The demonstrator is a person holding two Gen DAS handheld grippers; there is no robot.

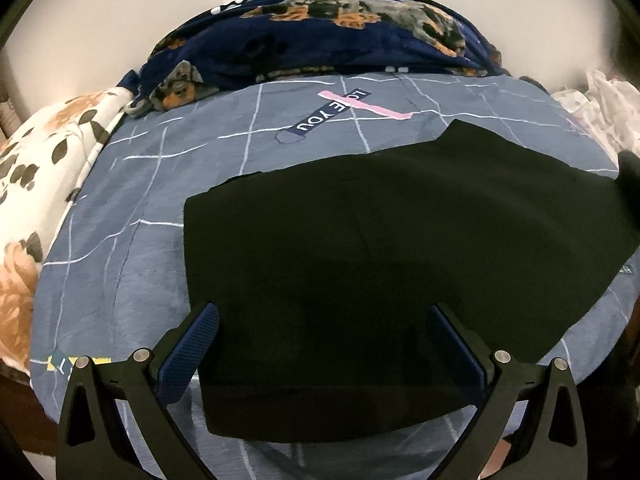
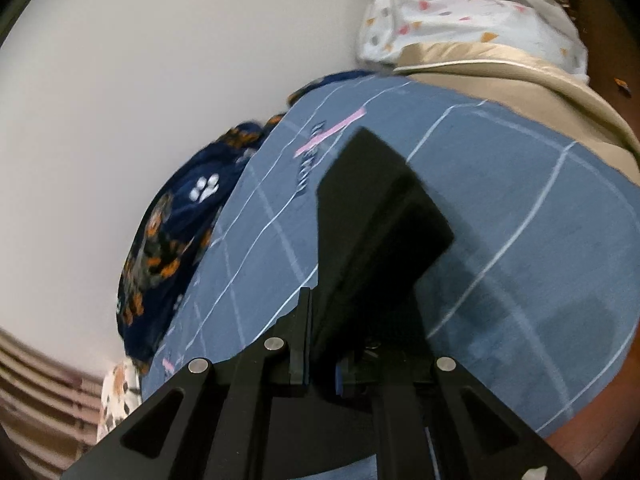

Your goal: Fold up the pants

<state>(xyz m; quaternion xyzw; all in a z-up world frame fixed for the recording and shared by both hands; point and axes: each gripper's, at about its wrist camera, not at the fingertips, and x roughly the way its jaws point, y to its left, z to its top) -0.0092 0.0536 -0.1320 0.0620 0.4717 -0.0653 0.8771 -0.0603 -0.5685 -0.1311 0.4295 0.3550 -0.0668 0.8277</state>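
Pants point(image 1: 380, 240): black, matte, unpatterned; spread mostly flat over the blue-grey checked bedsheet point(image 1: 132, 248), reaching from the near edge of the bed toward its right side, with a stepped far outline. One end is lifted off the sheet in a stiff, tented fold.

Left gripper point(image 1: 324, 340): jaws spread wide above the near part of the pants, gripping nothing.

Right gripper point(image 2: 320, 360): jaws clenched on the raised end of the pants.

Dog-print blanket point(image 1: 320, 36): bunched along the far edge of the bed.
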